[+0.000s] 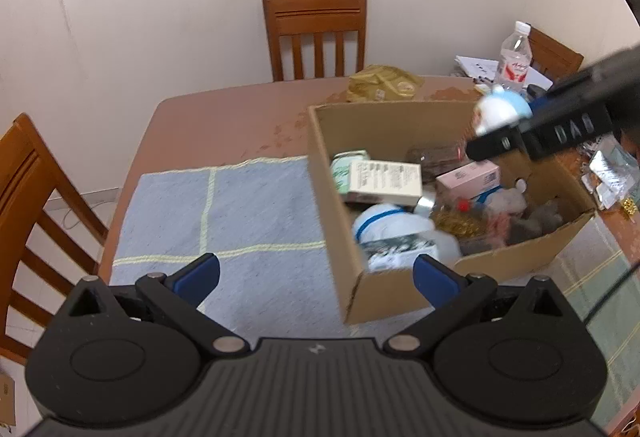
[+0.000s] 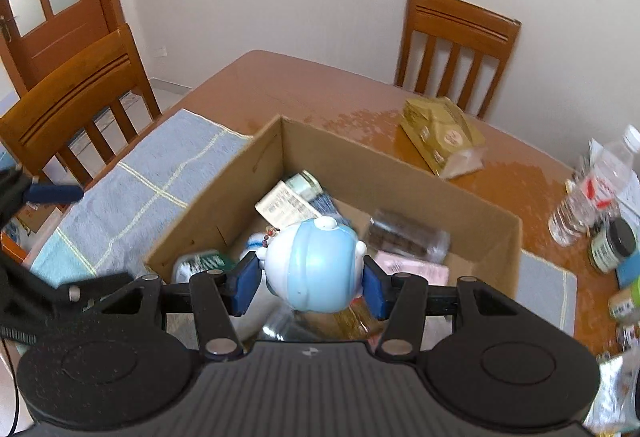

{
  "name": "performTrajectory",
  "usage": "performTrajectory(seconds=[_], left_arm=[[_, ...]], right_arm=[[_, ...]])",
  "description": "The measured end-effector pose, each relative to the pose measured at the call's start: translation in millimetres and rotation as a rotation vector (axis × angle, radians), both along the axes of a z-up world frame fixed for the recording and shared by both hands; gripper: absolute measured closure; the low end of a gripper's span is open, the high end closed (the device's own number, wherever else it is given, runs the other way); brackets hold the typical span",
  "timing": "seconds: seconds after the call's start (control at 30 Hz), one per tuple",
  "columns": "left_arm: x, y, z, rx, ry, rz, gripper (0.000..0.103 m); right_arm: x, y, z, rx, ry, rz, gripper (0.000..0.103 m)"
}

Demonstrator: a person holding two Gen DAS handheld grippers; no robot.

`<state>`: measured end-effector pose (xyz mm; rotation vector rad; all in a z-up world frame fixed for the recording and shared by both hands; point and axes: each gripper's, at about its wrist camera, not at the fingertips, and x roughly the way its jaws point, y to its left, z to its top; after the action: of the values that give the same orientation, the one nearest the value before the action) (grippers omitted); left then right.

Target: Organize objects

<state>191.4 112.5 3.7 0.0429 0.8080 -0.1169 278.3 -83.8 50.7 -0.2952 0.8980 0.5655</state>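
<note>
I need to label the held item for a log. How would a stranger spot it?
Find the open cardboard box on the brown table. Above its contents, the right gripper clamps a round toy. It alone is glossy pale blue and white, unlike the boxes and jars beneath.

"DAS" lettering on right gripper (image 1: 500,141)

A round blue-and-white toy (image 2: 316,269) hung pinched between blue pads. Below it stood an open cardboard box (image 2: 404,173) crowded with small items.
</note>
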Motion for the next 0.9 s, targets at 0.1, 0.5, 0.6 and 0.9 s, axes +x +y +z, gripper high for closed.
performTrajectory(seconds=[0.1,0.5,0.6,0.9], left_arm=[[-4,11,-1,-0.001,0.000,0.013,0.001],[-11,45,1,-0.058,0.019,0.007,0.001],[-12,48,3,-0.045,0.015,0.011,0.001],[-14,34,8,-0.068,0.053,0.022,0.001]], right_arm=[[6,14,2,-0.002,-0.007,0.008,0.045],[7,49,13,-0.037,-0.069,-0.084,0.005],[1,46,15,-0.057,-0.077,-0.139,0.000],[-27,15,-2,-0.097,-0.009,-0.350,0.000]])
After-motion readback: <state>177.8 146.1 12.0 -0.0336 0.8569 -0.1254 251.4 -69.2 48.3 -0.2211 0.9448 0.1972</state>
